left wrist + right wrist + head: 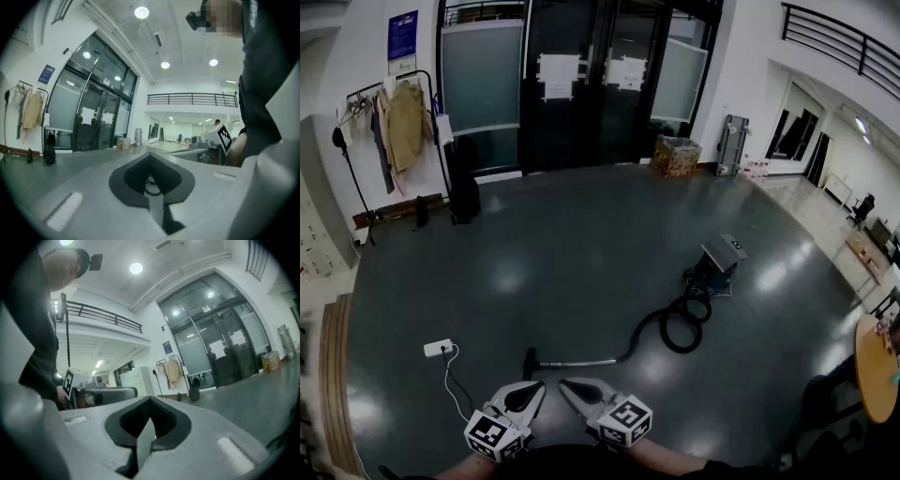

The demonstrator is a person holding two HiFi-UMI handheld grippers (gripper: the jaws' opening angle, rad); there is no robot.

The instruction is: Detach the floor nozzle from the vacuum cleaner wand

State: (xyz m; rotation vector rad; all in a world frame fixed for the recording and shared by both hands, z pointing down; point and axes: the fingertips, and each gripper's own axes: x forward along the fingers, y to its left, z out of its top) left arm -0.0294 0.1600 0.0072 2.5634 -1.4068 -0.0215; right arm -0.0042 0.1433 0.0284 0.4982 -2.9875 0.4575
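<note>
Black floor nozzle [530, 362], on slim metal wand [581, 363], lies on glossy floor [581, 262] just ahead of left gripper [536, 388] and right gripper [566, 384]. Jaws of both closed, holding nothing.

- The right claw [150, 404] fills the lower frame, its grey jaws pressed together with nothing between them.
- Tall glass doors [225, 352] stand in the right half, with white paper sheets [218, 348] stuck on them.
- Just left of the doors, a coat rack [172, 373] carries a tan garment, and a blue sign [167, 347] hangs on the wall above it.
- Right of the doors, a box [270, 362] sits on the dark floor [253, 399].
- Further left of the doors are pale lockers [140, 380] and a balcony railing [103, 315].
- Farthest left are a marker cube [68, 380] and a person's dark clothing [33, 333].
</note>
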